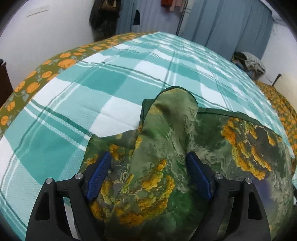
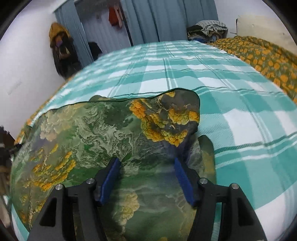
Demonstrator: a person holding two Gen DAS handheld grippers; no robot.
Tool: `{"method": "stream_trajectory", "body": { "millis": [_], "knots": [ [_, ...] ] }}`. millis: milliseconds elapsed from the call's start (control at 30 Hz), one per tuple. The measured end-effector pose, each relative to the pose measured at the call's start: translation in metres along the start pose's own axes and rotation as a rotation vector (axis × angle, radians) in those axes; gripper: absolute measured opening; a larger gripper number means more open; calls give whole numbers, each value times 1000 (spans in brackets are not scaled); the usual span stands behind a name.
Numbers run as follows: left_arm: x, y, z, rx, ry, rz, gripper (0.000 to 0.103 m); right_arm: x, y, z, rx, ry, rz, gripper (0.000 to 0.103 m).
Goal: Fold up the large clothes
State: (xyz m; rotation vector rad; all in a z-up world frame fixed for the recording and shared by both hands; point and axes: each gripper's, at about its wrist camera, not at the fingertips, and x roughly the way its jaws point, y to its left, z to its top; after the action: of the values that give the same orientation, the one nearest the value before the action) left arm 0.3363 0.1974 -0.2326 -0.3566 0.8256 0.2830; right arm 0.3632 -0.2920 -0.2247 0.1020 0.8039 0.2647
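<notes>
- Here, a green garment (image 1: 167,140) printed with yellow-orange flower clusters is lying on a bed, spread over a teal-and-white checked bedspread (image 1: 115,74) with a woven, slightly ribbed surface.
- At the left edge of the left wrist view, a strip of olive sheet with orange roses (image 1: 37,81) is showing beside the checked cloth.
- The left gripper (image 1: 148,163) is standing wide open, its black arms ending in blue textured pads; a raised ridge of the thin, glossy cloth is running up between the pads, and they are not pressing on it.
- That ridge is rising into a rounded hump with a dark green hem just beyond the fingertips.
- In the right wrist view, the garment (image 2: 104,129) is lying flatter, its wavy dark-edged border curling up at the far right corner.
- The right gripper (image 2: 146,166) is standing partly open over the cloth, pads apart and gripping nothing.
- Behind the bed, blue pleated curtains (image 2: 163,16) are hanging, with a pile of folded clothes (image 2: 207,29) to their right.
</notes>
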Motion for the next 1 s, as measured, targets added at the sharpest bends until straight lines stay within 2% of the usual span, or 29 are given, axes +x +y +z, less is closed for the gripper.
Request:
{"method": "stream_trajectory", "body": {
  "millis": [100, 200, 267, 333, 433, 467, 567, 733, 833, 1000],
  "knots": [
    [-9, -12, 1, 53, 1, 43, 85, 0, 0, 0, 9, -6, 9, 63],
    [-40, -20, 0, 86, -30, 35, 83, -7, 0, 5, 5, 13, -3, 63],
    [-75, -34, -9, 143, -83, -24, 84, -23, 4, 7, 5, 3, -38, 63],
    [-102, -55, -16, 221, -106, -82, 86, -45, 8, 2, 26, -22, -21, 63],
    [-126, -96, -26, 331, -100, -184, 92, -72, 11, -13, 54, -36, 25, 64],
    [-128, -113, -29, 365, -75, -227, 94, -78, 12, -17, 57, -42, 31, 64],
    [-112, -163, -36, 429, 41, -299, 94, -94, 14, -33, 72, -64, 34, 64],
    [-56, -207, -45, 456, 187, -199, 92, -104, 8, -50, 86, -72, 31, 64],
    [-38, -215, -34, 429, 197, -173, 96, -103, 6, -51, 62, -69, 39, 64],
    [-5, -231, -6, 380, 222, -117, 96, -97, 5, -53, 58, -73, 61, 67]
  ]
}}
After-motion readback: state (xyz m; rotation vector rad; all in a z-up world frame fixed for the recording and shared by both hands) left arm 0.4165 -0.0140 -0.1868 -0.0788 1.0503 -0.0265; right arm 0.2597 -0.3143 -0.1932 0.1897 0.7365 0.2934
